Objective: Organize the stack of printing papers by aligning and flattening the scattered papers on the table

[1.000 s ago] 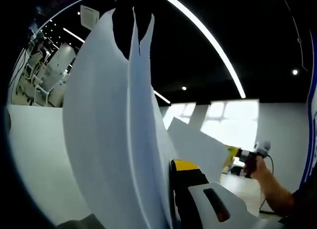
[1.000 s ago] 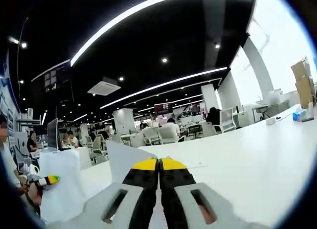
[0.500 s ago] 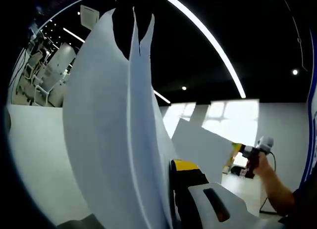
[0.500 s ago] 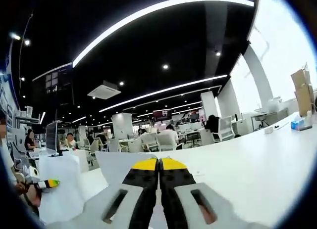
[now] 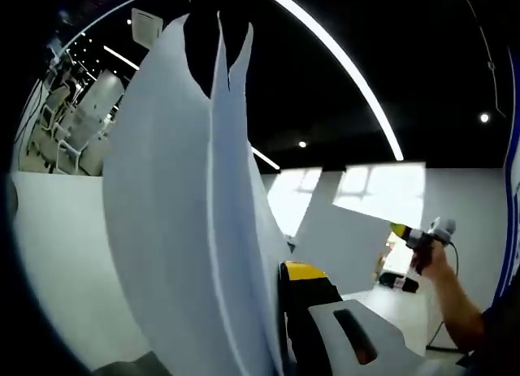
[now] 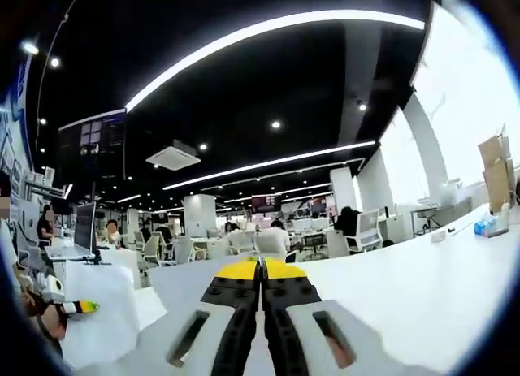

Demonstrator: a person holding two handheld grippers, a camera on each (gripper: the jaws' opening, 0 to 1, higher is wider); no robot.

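Left tool [image 5: 280,272] clamps smooth, curling white papers [image 5: 187,230]; right tool [image 6: 261,268], jaws together, seemingly pinches 1 flat sheet [image 6: 183,274].

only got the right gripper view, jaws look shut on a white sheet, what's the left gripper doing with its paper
observer: The left gripper clamps a bundle of white paper sheets, which stand upright and bowed.
operator: tops aligned
observer: No, the top edges splay apart into separate layers.
operator: how's my sheet sitting
observer: The right gripper holds a single flat white sheet upright by its upper corner.
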